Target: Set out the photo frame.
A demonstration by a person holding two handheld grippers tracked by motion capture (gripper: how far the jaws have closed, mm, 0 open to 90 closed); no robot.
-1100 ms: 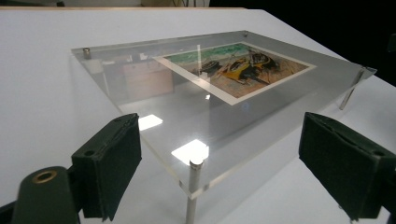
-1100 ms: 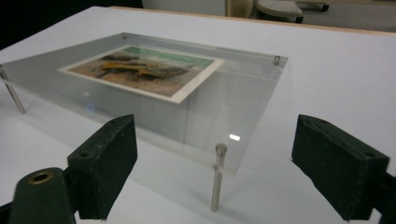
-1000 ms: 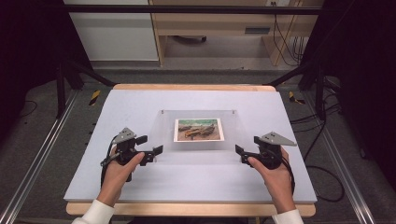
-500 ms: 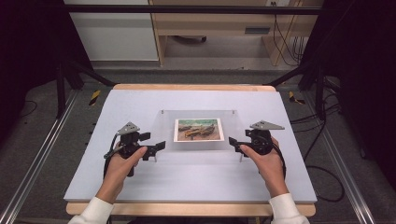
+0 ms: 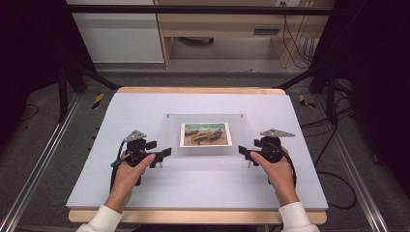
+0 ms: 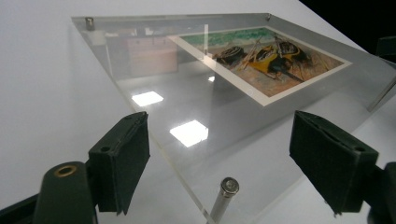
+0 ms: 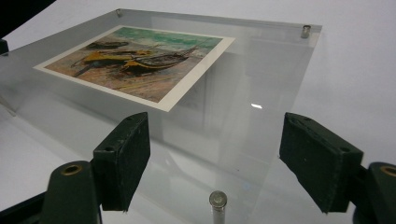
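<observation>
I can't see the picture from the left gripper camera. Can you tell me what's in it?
A clear plastic frame lies tilted on a white table, holding a picture of boats. The left gripper is open, its two black jaws on either side of the frame's near corner, where a small metal post stands.

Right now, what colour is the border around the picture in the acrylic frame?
White, around the boat picture; clearest in the right gripper view.

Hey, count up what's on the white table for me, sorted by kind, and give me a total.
Clear acrylic frame: 1
Boat picture inside it: 1
Metal standoff pins seen at the frame's corners: 4
Hand-held tools: 2, the left tool and the right tool, both open
Total: 8
</observation>
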